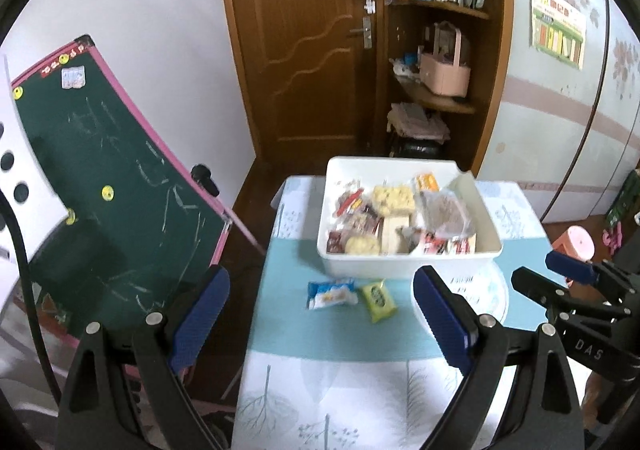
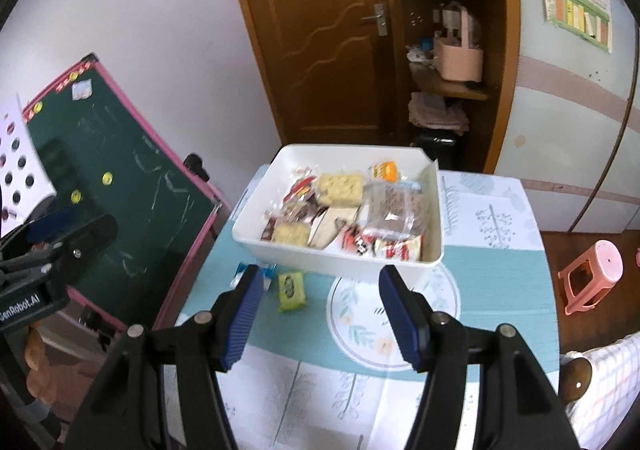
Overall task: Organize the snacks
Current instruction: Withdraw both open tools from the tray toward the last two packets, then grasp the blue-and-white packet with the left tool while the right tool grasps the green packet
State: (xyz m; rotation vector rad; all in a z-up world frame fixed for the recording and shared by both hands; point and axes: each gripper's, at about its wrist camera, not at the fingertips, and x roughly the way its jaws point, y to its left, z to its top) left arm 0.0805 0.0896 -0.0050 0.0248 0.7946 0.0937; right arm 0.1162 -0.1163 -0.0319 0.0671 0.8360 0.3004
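- Hanging above the near part of the table (image 1: 280, 330), the left gripper (image 1: 320, 314) has its blue-padded jaws spread wide with nothing between them; neither pad touches anything
- The right gripper (image 2: 320, 314) is likewise parted about halfway and empty, poised above the round floral print on the tablecloth
- A white bin (image 2: 436, 218) sits toward the far side of the table, its long axis running left to right in both views, and it is packed with wrapped snacks
- Two packets lie loose on the teal band just in front of the bin's near-left corner: a blue-and-white packet (image 1: 331, 293), long axis roughly across the table, and a green packet (image 1: 378, 300) just beside it on the right, tilted, its long axis angled toward the bin; whether the two touch is hard to tell in the blur
- The table's left edge runs close beside a leaning chalkboard (image 1: 104, 186); the near tablecloth lies bare, and a pink stool (image 2: 592, 274) stands on the floor off the right edge
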